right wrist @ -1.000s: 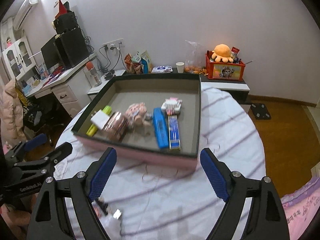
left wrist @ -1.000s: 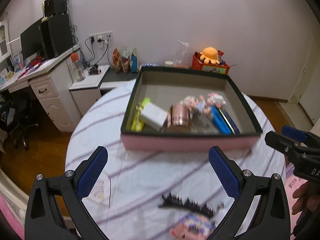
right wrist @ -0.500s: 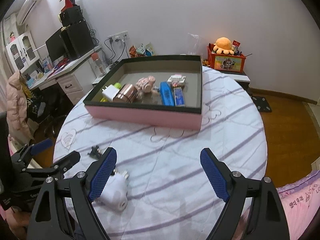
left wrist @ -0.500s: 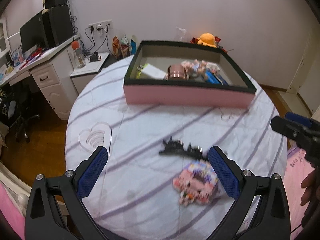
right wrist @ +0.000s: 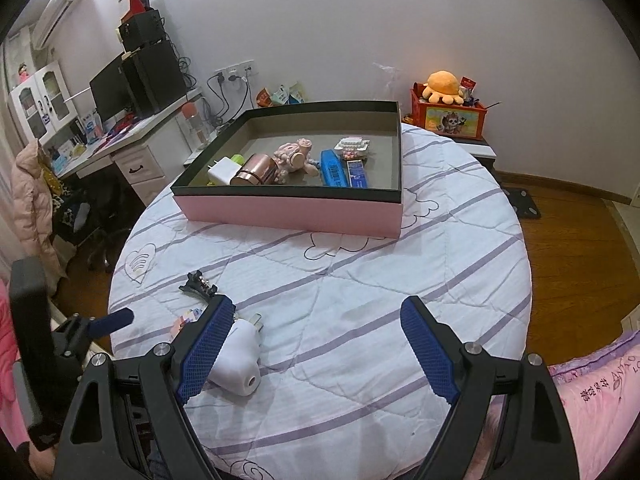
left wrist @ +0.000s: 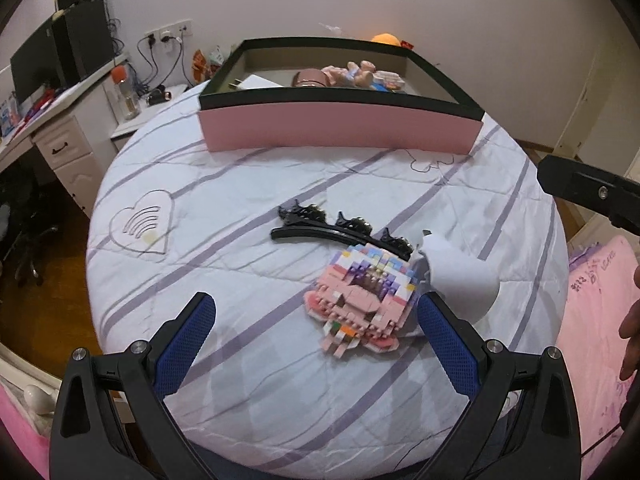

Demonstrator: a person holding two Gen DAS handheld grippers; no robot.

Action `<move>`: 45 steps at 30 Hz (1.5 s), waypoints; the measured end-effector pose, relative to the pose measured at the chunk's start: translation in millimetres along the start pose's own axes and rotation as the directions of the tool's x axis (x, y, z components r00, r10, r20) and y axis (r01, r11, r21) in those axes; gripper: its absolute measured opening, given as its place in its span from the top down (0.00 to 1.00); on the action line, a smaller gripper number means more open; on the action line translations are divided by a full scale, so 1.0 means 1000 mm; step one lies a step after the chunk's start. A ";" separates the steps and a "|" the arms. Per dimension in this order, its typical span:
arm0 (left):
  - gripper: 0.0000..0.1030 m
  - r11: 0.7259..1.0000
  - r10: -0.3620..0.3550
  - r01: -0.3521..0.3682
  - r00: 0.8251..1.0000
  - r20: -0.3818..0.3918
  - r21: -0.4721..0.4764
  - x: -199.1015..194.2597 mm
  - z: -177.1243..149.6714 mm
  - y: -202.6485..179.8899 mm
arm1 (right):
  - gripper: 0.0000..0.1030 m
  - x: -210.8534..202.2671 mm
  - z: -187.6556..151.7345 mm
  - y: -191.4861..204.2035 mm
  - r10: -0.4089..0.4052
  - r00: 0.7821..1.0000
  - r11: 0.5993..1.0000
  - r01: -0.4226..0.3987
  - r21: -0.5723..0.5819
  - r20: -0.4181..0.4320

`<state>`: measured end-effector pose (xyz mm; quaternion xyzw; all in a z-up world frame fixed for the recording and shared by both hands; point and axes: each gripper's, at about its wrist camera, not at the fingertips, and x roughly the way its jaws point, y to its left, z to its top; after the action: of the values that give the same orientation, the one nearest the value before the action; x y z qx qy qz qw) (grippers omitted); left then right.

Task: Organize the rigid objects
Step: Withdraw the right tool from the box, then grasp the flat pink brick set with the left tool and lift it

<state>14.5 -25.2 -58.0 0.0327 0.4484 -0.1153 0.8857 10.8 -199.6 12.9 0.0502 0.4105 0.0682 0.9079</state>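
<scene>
A pink box with a black rim point(left wrist: 340, 130) point(right wrist: 288, 210) stands at the far side of the round table and holds several small items. On the cloth lie a black hair clip point(left wrist: 340, 230) point(right wrist: 198, 284), a pink brick-built figure point(left wrist: 360, 300) and a white charger plug point(left wrist: 460, 276) point(right wrist: 238, 354). My left gripper point(left wrist: 316, 340) is open and empty, just short of the brick figure. My right gripper point(right wrist: 316, 344) is open and empty; the plug lies by its left finger.
The table has a white quilted cloth with purple stripes point(right wrist: 400, 280). A desk with a monitor point(right wrist: 120, 92) stands to the left. A red toy box with an orange plush point(right wrist: 448, 112) stands behind. A pink bed point(right wrist: 600, 392) is at the right.
Both grippers have pulled back from the box toward the near side of the table. The clip, the brick figure and the plug now lie close in front of them.
</scene>
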 end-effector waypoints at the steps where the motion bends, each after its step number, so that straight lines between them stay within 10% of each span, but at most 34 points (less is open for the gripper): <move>1: 0.01 1.000 0.002 -0.002 1.000 0.001 0.007 0.002 0.001 -0.002 | 0.16 0.000 0.000 -0.001 -0.002 1.000 1.000 0.002 0.002 0.000; 11: 0.02 0.999 -0.038 0.039 0.999 -0.032 0.025 0.029 0.004 -0.004 | 0.16 0.009 0.003 -0.009 -0.010 1.000 1.000 0.010 0.021 -0.014; 18: 0.41 0.998 -0.060 0.060 0.998 -0.008 0.021 0.028 0.009 0.001 | 0.16 0.014 0.005 -0.013 -0.013 1.000 0.999 0.013 0.030 -0.021; 34: 0.42 1.000 -0.018 0.019 1.000 0.023 -0.015 0.012 0.015 0.014 | 0.16 0.019 0.009 -0.009 -0.004 1.000 1.000 0.004 0.026 -0.025; 45: 0.42 0.999 0.001 0.003 0.995 0.097 -0.041 -0.001 0.078 0.027 | 0.16 0.033 0.029 -0.010 0.006 1.000 1.000 -0.005 0.023 -0.025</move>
<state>81.6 -11.4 -11.6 0.0087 0.4071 -0.1080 0.9069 54.6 -204.9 6.4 0.0606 0.4227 0.0667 0.9018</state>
